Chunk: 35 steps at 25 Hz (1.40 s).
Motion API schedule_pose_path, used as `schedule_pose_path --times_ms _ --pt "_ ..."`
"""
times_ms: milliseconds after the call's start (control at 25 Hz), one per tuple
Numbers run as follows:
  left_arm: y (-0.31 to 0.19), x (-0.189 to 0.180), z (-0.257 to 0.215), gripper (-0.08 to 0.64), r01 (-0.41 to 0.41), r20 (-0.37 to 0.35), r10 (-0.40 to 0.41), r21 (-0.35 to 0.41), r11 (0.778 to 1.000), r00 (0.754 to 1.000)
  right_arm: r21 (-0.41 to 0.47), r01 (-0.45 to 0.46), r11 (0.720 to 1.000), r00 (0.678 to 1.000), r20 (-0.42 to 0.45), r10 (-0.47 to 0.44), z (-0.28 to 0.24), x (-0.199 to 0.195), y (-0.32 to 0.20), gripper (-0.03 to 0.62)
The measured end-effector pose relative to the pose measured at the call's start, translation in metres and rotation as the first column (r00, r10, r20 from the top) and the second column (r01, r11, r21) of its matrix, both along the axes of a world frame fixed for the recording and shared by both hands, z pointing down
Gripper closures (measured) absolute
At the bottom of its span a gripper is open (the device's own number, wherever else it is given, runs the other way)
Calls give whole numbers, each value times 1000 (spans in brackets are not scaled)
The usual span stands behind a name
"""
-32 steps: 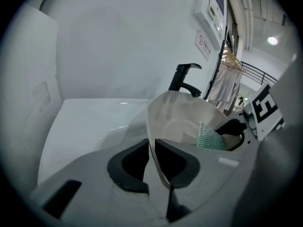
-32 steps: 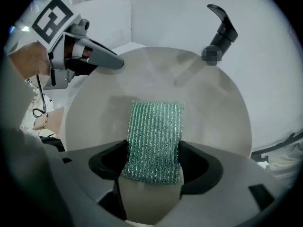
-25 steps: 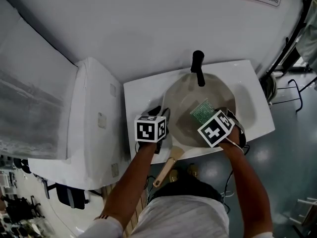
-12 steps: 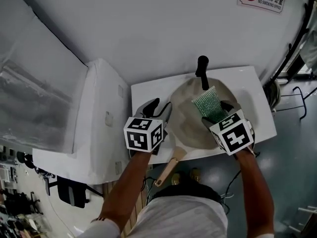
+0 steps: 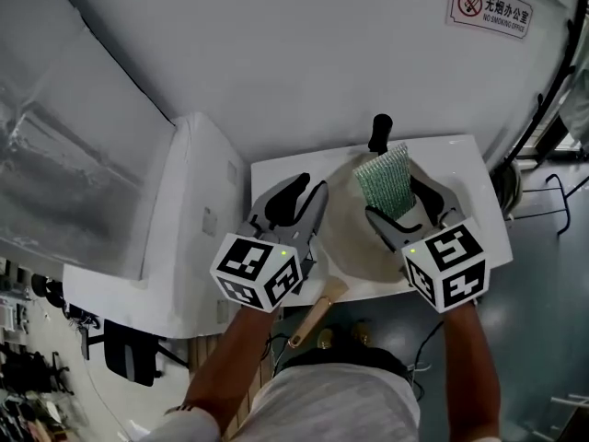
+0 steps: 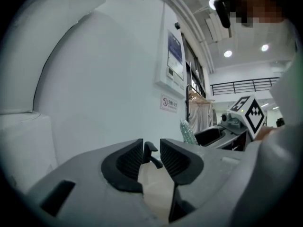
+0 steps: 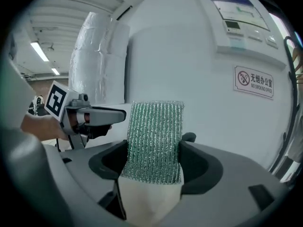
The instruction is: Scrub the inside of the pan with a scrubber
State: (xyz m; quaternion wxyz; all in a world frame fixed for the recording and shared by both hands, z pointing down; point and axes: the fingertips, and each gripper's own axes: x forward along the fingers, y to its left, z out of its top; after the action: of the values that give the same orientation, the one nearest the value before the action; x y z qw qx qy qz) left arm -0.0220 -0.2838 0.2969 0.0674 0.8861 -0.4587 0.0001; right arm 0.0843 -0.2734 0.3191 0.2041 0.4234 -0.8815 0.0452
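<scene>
A beige pan (image 5: 354, 245) sits in the white sink (image 5: 460, 168), its wooden handle (image 5: 317, 313) poking toward me over the front edge. My right gripper (image 5: 402, 201) is held above the pan, shut on a green mesh scrubber (image 5: 385, 179) that stands upright between its jaws (image 7: 154, 141). My left gripper (image 5: 308, 189) hovers over the pan's left rim. Its jaws are closing with nothing between them, and a narrow gap still shows in the left gripper view (image 6: 151, 151). Pan surface shows below both sets of jaws.
A black faucet (image 5: 379, 133) stands at the back of the sink, just behind the scrubber. A white plastic-wrapped cabinet (image 5: 175, 219) flanks the sink on the left. A no-smoking sign (image 5: 490, 7) hangs on the wall. Floor lies to the right.
Both grippers have risen toward my head. The scrubber has lifted off the pan's inside and now stands above it. The left gripper has come up from the pan's left rim.
</scene>
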Motion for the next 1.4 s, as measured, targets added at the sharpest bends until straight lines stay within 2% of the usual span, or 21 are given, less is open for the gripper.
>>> schedule_pose_path --times_ms 280,640,1040,1400 --pt "24 7 -39 495 -28 -72 39 143 989 997 147 44 988 990 124 -63 -41 -10 18 252" --pt "48 16 -60 530 -57 -92 82 242 969 992 304 68 950 959 244 -147 -79 -15 48 253" --pt "68 26 -70 545 -83 -80 112 297 951 991 363 35 931 933 323 -161 -90 -8 67 253" --pt "74 29 -70 545 -79 -94 112 303 950 989 384 25 923 928 335 -164 -91 -8 75 253"
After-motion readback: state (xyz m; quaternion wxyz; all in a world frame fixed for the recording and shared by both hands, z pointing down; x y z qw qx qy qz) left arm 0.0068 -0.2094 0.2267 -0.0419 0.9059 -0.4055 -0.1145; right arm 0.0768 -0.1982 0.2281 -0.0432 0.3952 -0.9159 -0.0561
